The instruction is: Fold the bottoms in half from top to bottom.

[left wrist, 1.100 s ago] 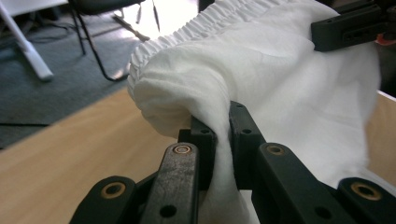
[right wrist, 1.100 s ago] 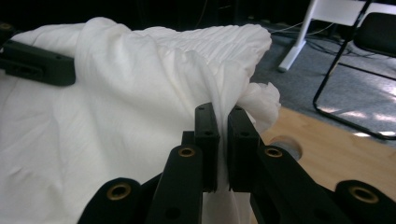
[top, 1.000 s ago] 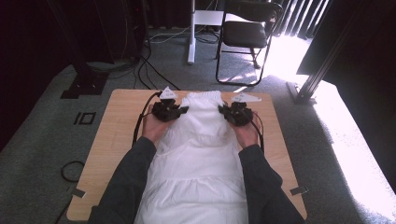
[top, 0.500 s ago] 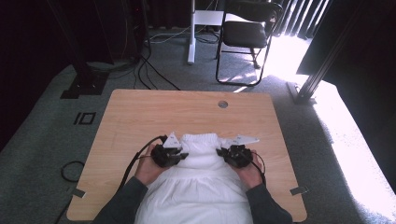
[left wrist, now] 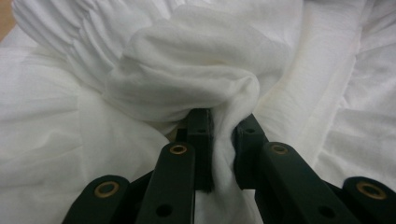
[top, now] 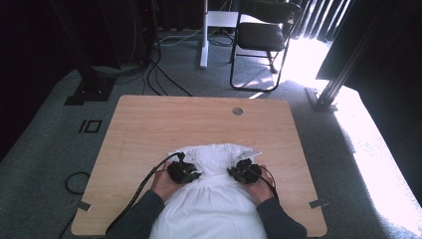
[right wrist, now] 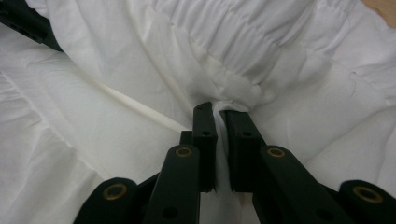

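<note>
Both grippers, left gripper and right gripper, clamp pinches of the white garment at matching spots, apparently to fold its top evenly toward the person.

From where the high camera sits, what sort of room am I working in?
Likely an office or lab set up for recording: a wooden desk with a cable hole on grey carpet, a folding chair behind it, and loose cables across the floor.

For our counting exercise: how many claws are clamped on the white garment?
2. The left claw pinches the white garment at its left side; the right claw pinches it at its right side.
</note>
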Demonstrator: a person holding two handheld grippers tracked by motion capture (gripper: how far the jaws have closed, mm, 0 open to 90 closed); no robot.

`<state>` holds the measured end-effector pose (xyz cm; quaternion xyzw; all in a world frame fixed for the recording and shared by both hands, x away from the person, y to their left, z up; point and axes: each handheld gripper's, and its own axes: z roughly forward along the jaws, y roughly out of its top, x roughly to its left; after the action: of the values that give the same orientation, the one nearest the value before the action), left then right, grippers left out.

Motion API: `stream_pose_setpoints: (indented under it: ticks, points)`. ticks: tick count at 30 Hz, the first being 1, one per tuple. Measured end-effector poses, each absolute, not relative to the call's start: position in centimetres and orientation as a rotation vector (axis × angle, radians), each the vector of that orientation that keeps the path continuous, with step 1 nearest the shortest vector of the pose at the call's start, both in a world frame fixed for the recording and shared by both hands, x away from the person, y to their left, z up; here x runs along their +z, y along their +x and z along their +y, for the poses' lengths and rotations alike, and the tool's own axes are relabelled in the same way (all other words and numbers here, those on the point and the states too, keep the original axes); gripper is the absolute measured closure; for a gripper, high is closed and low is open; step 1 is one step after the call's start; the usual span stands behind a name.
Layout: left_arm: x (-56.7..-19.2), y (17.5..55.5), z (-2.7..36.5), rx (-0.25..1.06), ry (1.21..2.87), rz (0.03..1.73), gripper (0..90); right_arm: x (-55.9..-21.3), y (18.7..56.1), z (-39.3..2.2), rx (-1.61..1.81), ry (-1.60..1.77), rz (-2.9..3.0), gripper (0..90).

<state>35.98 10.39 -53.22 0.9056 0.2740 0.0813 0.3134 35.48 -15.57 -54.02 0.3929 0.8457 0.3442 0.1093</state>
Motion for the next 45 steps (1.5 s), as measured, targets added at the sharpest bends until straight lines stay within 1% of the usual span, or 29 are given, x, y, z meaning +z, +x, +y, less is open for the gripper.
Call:
stream_pose_setpoints:
  ticks: [10, 17, 23, 26, 32, 34, 37, 38, 39, 41, 45]
  points:
    - [-53.7, 40.0, 10.7, 0.25, 2.316, 0.77, 82.5, -54.2, 39.9, -15.2, 1.008, 1.226, 2.426, 83.3]
    - [-54.3, 43.3, 11.4, 0.235, 2.191, 0.869, 82.9, -54.0, 43.8, -14.7, 0.978, 1.262, 2.392, 83.3]
    - [-53.5, 46.0, 10.0, 0.295, 2.262, 0.932, 83.0, -53.8, 46.7, -13.8, 0.911, 1.283, 2.358, 83.3]
    - [-53.5, 47.4, 9.8, 0.266, 2.229, 0.99, 83.0, -53.7, 47.8, -14.0, 0.901, 1.338, 2.328, 83.3]
    - [-53.1, 49.1, 9.1, 0.308, 2.228, 1.062, 82.9, -53.6, 49.6, -14.0, 0.903, 1.437, 2.278, 83.4]
    - [-52.8, 49.4, 9.2, 0.316, 2.202, 1.084, 83.0, -53.5, 49.8, -13.9, 0.901, 1.435, 2.274, 83.9]
    - [-51.9, 49.4, 9.7, 0.322, 2.159, 1.069, 83.6, -53.0, 49.8, -14.1, 0.925, 1.444, 2.251, 84.5]
    - [-50.2, 48.8, 10.4, 0.341, 2.103, 1.024, 83.6, -52.6, 49.7, -14.2, 0.952, 1.443, 2.231, 84.6]
    - [-49.3, 48.5, 10.6, 0.349, 2.071, 1.006, 83.9, -51.1, 49.3, -14.7, 1.018, 1.404, 2.199, 84.6]
    - [-47.4, 47.7, 11.0, 0.37, 2.031, 0.962, 84.3, -49.4, 48.8, -15.1, 1.076, 1.353, 2.175, 84.6]
    - [-43.7, 45.1, 11.3, 0.393, 1.994, 0.856, 84.5, -45.8, 46.7, -15.8, 1.172, 1.236, 2.112, 84.7]
